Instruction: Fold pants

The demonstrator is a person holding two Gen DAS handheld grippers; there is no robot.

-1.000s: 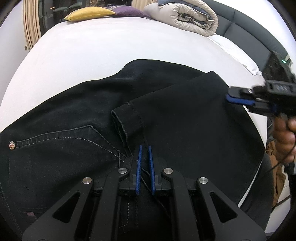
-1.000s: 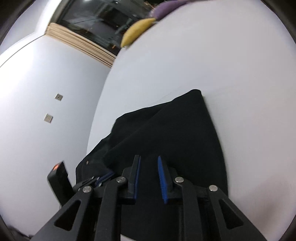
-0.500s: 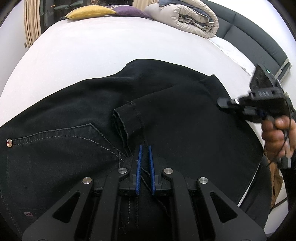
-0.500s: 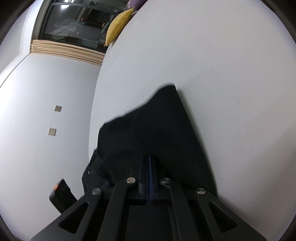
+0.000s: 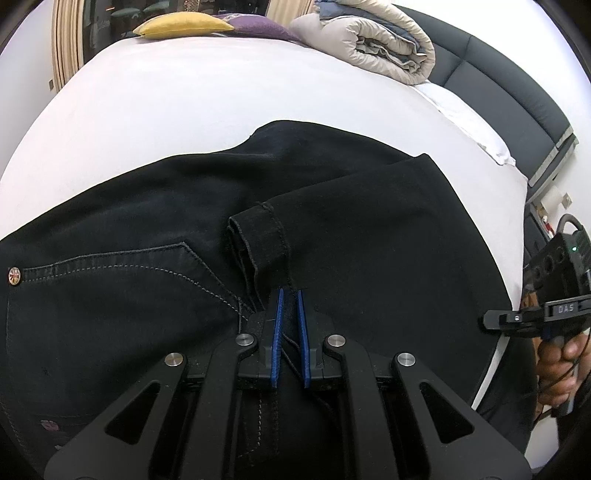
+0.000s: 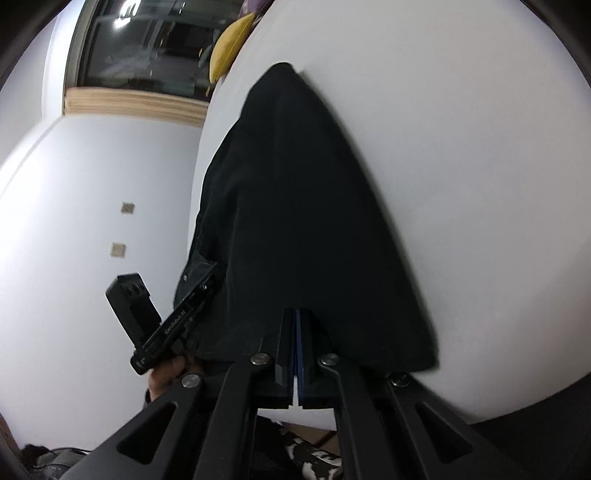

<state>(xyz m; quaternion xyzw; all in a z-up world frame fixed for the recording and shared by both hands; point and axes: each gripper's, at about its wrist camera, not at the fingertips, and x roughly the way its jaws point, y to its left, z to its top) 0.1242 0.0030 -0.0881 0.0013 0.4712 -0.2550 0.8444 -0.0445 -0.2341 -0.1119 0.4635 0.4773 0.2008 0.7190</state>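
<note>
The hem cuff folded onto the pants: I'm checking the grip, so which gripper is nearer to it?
Left. The left gripper pinches the pants just below the cuff; the right gripper clamps the fold edge far off to the side.

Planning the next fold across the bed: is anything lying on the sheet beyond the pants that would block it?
Nothing visible does. The white bed is bare beyond the pants; the pillows and rolled duvet sit at its far edge. Both tongs already grip the pants.

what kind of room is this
Most likely a bedroom: the black pants lie on a white mattress with a dark padded headboard, a rolled duvet and a yellow pillow at its far edge.
</note>
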